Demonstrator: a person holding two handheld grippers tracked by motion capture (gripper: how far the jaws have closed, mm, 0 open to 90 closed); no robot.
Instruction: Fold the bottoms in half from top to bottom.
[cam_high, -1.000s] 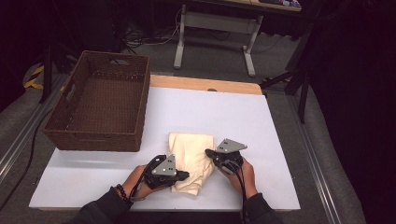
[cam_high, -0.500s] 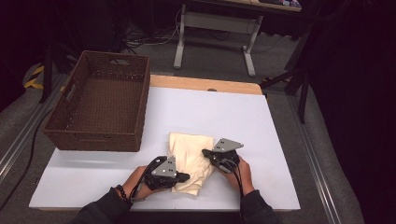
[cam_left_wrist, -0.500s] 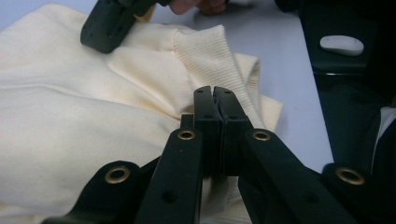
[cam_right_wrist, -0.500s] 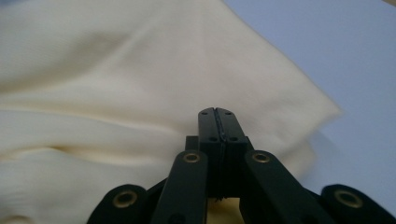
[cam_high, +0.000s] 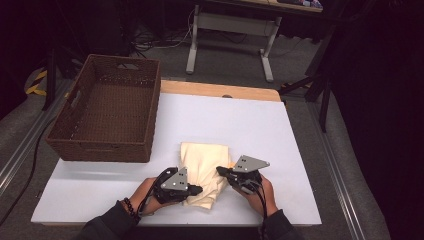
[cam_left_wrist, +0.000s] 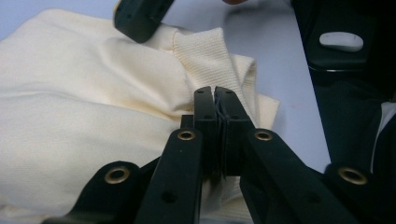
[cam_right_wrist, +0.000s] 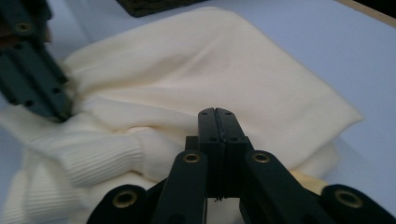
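Cream knit cloth is pinched at two points: the left gripper (cam_left_wrist: 215, 95) has its jaws clenched on a thin fold of the garment (cam_high: 205, 170), its pads meeting with only fabric threads between them, and the right gripper (cam_right_wrist: 218, 116) has its jaws pressed flat together against the knit, whether on a layer of it cannot be told from its own view. In the high view the left gripper (cam_high: 192, 189) sits at the garment's near left edge and the right gripper (cam_high: 222, 171) at its near right edge, each held low and nearly level by a hand (cam_high: 145, 190), so that the jaws meet the cloth edge-on; this suits lifting or folding a single layer. A ribbed cuff (cam_left_wrist: 205, 51) lies bunched between the two grippers, judged to be a sleeve gathered inward. The garment rests folded on the white worktop (cam_high: 280, 135), near its front edge. A brown wicker basket (cam_high: 75, 100), standing just beside and to the left, is the likely destination.
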